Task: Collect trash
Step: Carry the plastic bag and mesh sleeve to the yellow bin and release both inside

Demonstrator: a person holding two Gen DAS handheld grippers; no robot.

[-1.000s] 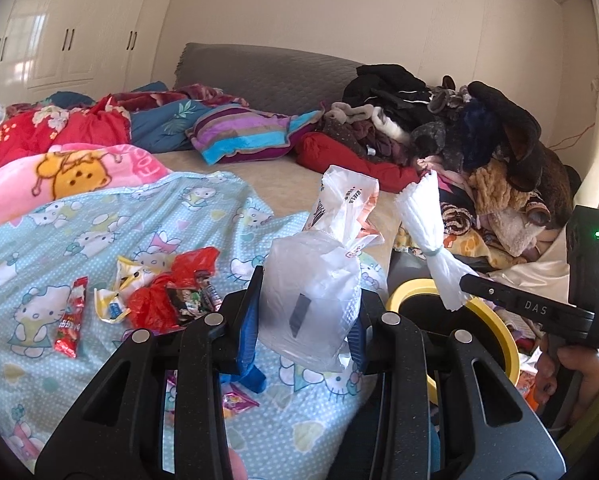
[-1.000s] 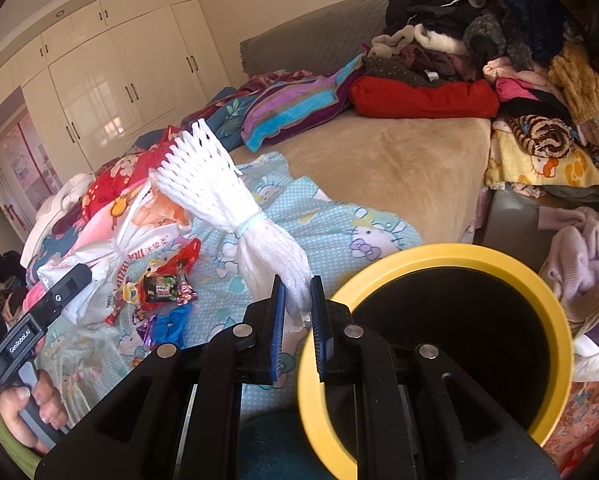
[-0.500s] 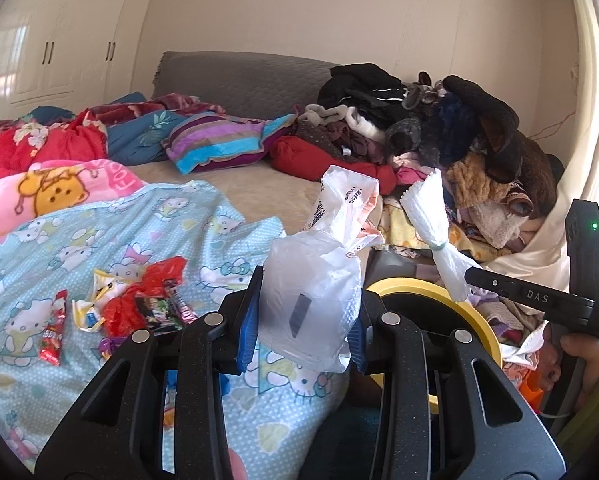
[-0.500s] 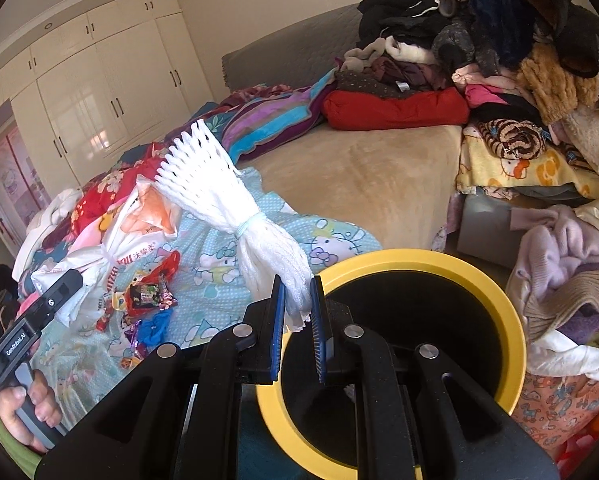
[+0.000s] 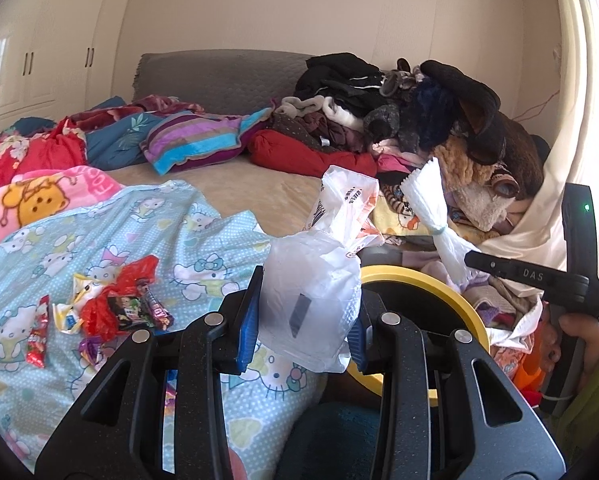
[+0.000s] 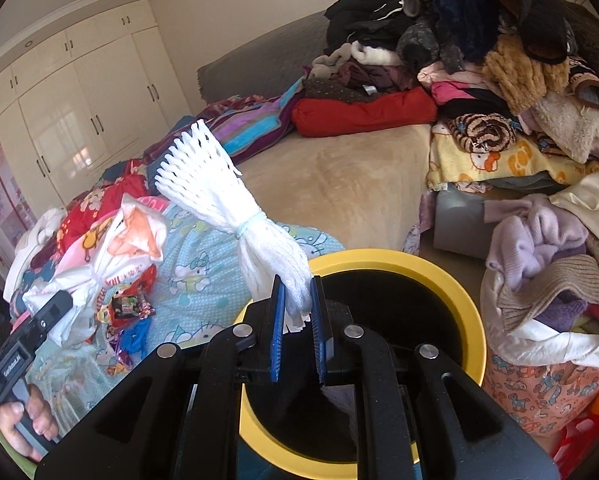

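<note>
Above the yellow-rimmed bin (image 6: 471, 320), the right tool (image 6: 297, 320) pinches a white foam net (image 6: 235, 208); beside it, the left tool (image 5: 303, 320) clamps a white plastic bag (image 5: 315, 292). Farther off, snack wrappers (image 5: 119, 308) litter the blue blanket (image 5: 99, 232) on the bed (image 6: 339, 176).

I see a bed (image 5: 259, 184) with a tan sheet, carrying a pale-blue cartoon-cat blanket (image 5: 111, 240) across its near left part. On that blanket lie scattered candy wrappers (image 5: 115, 308). Beyond the blanket, toward the grey headboard (image 5: 219, 76), lie a striped pillow (image 5: 195, 144), a red bundle (image 5: 299, 152) and a clothes heap (image 5: 419, 108).
</note>
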